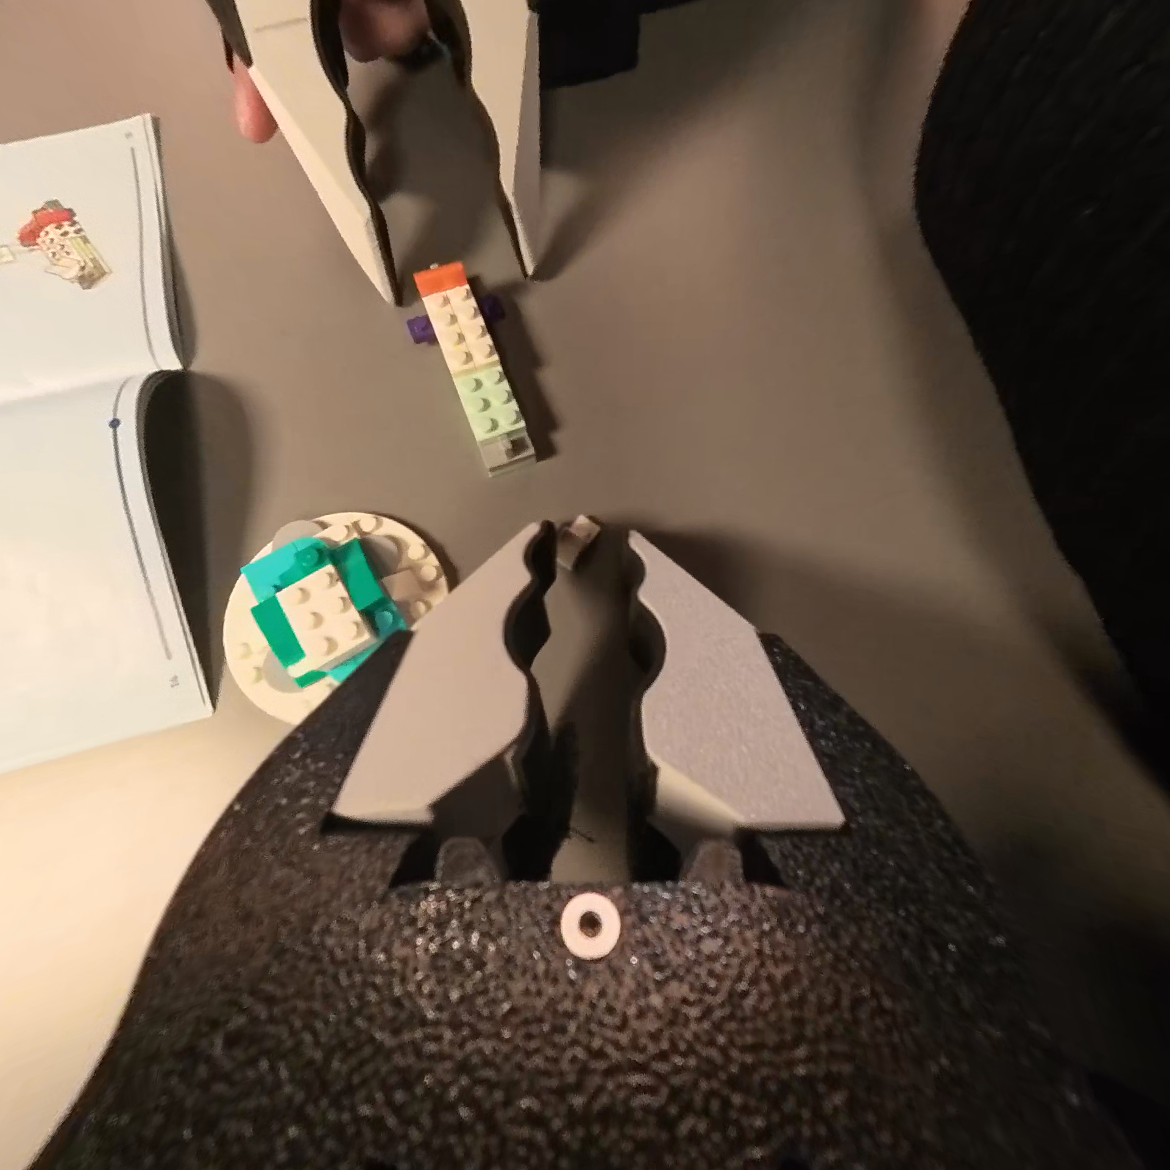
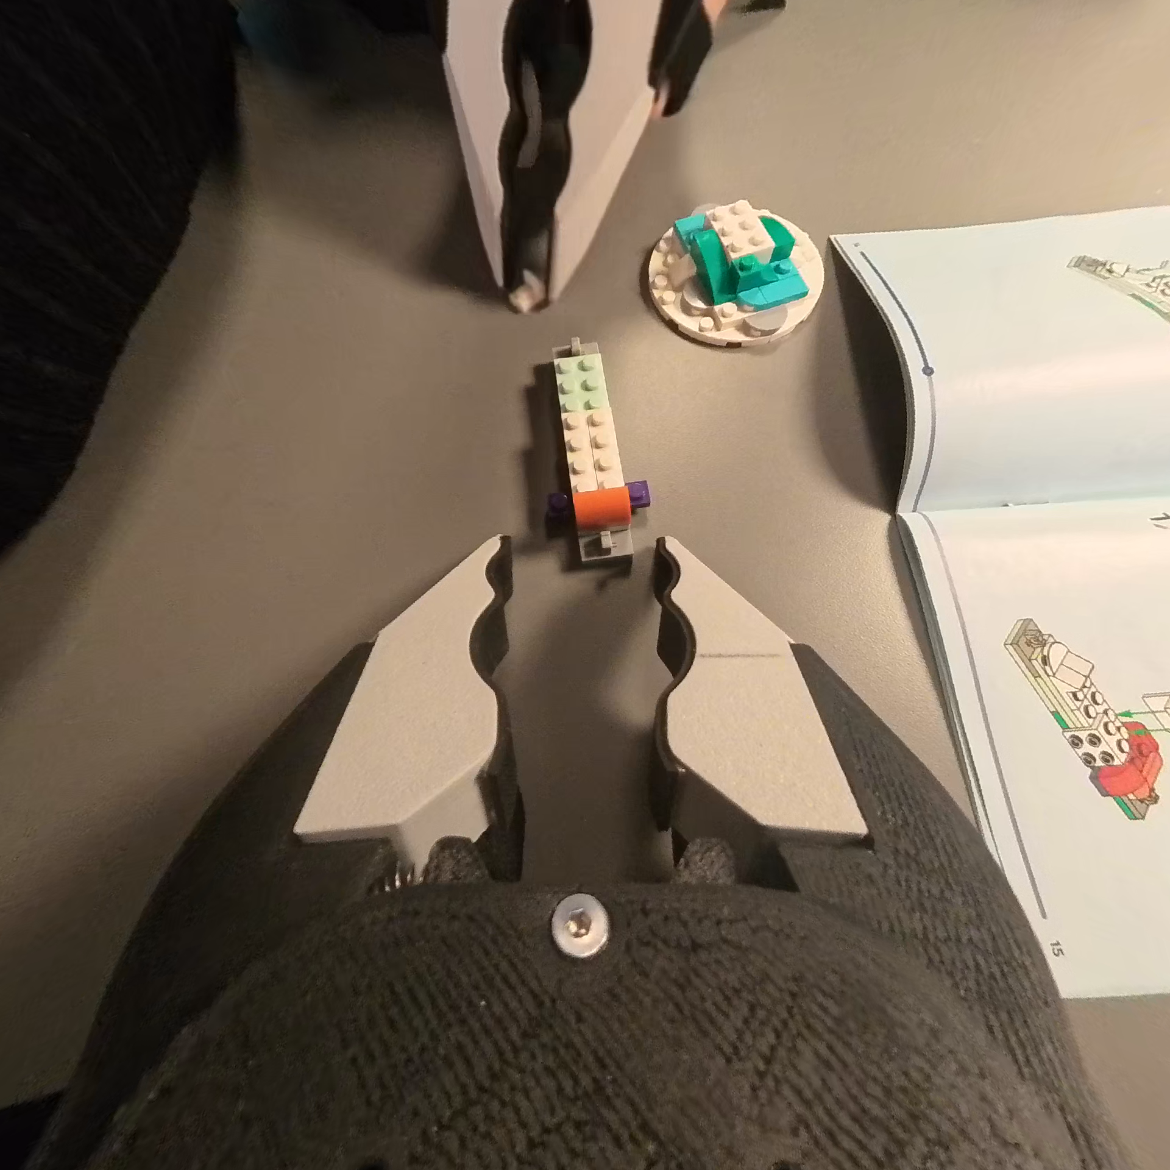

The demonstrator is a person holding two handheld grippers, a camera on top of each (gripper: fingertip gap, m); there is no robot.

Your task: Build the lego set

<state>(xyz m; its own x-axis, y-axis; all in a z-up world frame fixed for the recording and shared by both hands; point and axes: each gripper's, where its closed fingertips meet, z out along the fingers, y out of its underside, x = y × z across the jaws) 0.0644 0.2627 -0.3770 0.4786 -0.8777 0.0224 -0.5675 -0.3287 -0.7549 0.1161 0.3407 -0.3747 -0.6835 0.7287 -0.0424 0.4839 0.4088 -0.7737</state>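
A long lego strip lies flat on the grey table, with a pale green part, a white part, an orange brick and purple bits at one end. It also shows in the right wrist view. My left gripper is shut on a small whitish piece at its tips, just short of the strip's green end. My right gripper is open, its tips on either side of the strip's grey end by the orange brick. A round white plate carries a teal and white build.
An open instruction booklet lies beside the round plate; it is on the right in the right wrist view. Dark fabric borders the table on the other side. A person's fingertip shows behind the right gripper. About 10 centimetres separates my left fingertips from my right.
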